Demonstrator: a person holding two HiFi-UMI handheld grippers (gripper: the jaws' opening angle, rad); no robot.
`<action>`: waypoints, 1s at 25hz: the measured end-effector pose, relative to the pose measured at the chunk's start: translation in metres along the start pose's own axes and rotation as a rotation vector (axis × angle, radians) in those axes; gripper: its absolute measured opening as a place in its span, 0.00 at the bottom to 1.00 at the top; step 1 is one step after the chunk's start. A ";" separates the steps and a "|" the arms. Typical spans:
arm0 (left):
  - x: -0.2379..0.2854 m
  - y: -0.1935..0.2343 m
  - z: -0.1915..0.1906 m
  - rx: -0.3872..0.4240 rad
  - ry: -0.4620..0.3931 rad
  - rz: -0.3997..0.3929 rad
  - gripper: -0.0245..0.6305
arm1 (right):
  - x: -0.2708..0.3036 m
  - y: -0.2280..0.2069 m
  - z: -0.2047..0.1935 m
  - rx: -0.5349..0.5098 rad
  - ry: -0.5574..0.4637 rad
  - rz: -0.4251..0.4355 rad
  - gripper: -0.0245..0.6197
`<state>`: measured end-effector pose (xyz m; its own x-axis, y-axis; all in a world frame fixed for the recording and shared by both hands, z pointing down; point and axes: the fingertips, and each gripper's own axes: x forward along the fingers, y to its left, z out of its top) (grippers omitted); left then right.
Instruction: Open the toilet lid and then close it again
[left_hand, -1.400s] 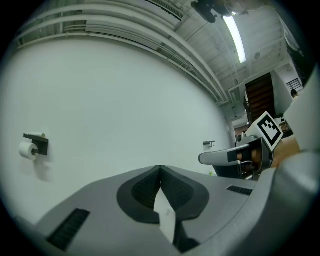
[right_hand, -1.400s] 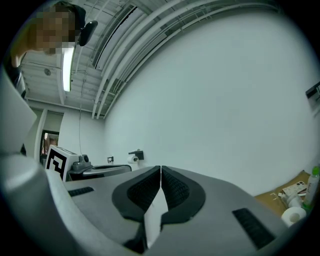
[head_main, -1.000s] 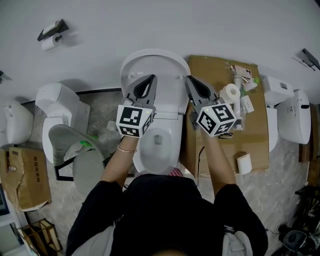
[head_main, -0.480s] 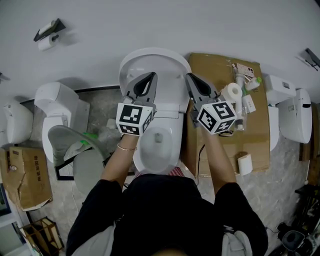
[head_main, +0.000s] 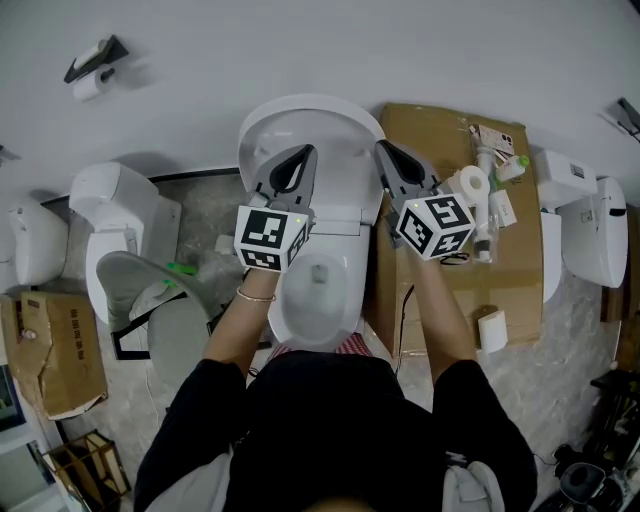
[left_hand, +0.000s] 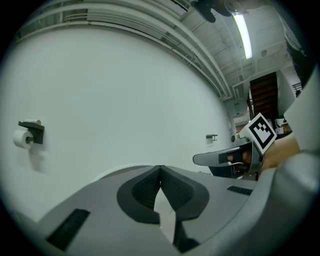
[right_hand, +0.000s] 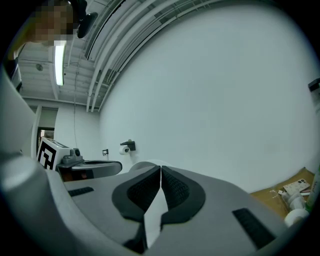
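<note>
Right now you hold both grippers up at the raised toilet lid (head_main: 312, 120), which stands open and leans back toward the white wall (head_main: 330, 45). The toilet bowl (head_main: 316, 300) lies uncovered below it, directly in front of you.

Your left gripper (head_main: 303, 156) sits over the left part of the lid. In the left gripper view its jaws are pressed together at the tips (left_hand: 160, 169), with nothing between them. Only a sliver of white shows through the gap lower down.

Your right gripper (head_main: 383, 150) sits at the lid's right edge, where the lid meets the cardboard sheet (head_main: 440, 300) on the floor. In the right gripper view its jaws are likewise closed tip to tip (right_hand: 160, 170) and hold nothing.

From the head view I cannot tell whether either gripper actually touches the lid; they may only be hovering just in front of it.

A paper roll (head_main: 468, 186) stands on the cardboard, just beside your right gripper's marker cube (head_main: 435, 226). A roll holder (head_main: 93, 62) is fixed to the wall, well off to your left.
</note>
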<state>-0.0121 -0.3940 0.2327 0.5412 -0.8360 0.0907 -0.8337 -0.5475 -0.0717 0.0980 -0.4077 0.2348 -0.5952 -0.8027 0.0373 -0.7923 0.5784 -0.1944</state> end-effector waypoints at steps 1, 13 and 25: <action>0.001 0.000 -0.001 0.000 0.002 0.000 0.04 | 0.002 -0.002 -0.002 -0.001 0.006 -0.001 0.07; 0.011 0.005 -0.007 0.002 0.016 0.002 0.04 | 0.029 -0.026 -0.012 -0.046 0.062 -0.011 0.07; 0.017 0.007 -0.016 0.002 0.029 0.006 0.04 | 0.060 -0.049 -0.010 -0.121 0.112 -0.009 0.07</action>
<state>-0.0105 -0.4121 0.2495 0.5329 -0.8377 0.1195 -0.8366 -0.5428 -0.0740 0.1003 -0.4827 0.2567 -0.5936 -0.7908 0.1494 -0.8042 0.5897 -0.0741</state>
